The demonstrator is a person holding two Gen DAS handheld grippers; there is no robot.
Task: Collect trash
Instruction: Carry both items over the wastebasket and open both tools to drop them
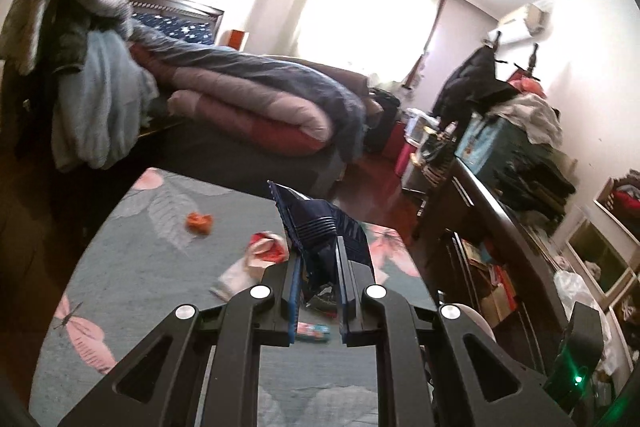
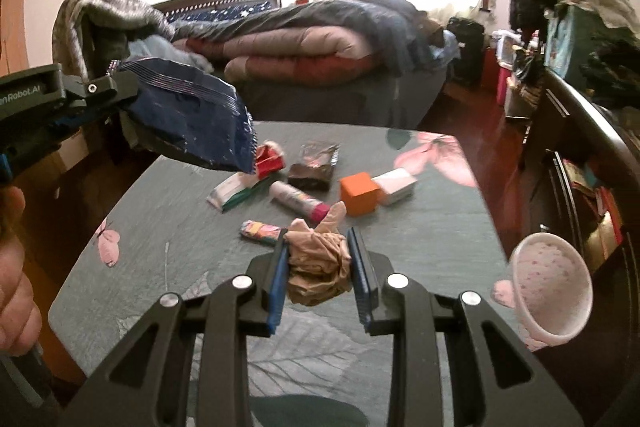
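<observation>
— While we are holding the crumpled tan stocking (image 2: 318, 269) between the pads of our right gripper (image 2: 318, 267), lifted off the table (image 2: 432, 247), where is the bin lying from it?

— We are seeing a pink cup-shaped bin (image 2: 550, 297) just off the table's right edge, so the right hand is nearer; we are judging a short swing rightward.

— And the left gripper (image 1: 318, 285)?

— We are clenching it on the dark blue snack bag (image 1: 316, 227), hanging above the table's far left, well apart from the bin.
</observation>
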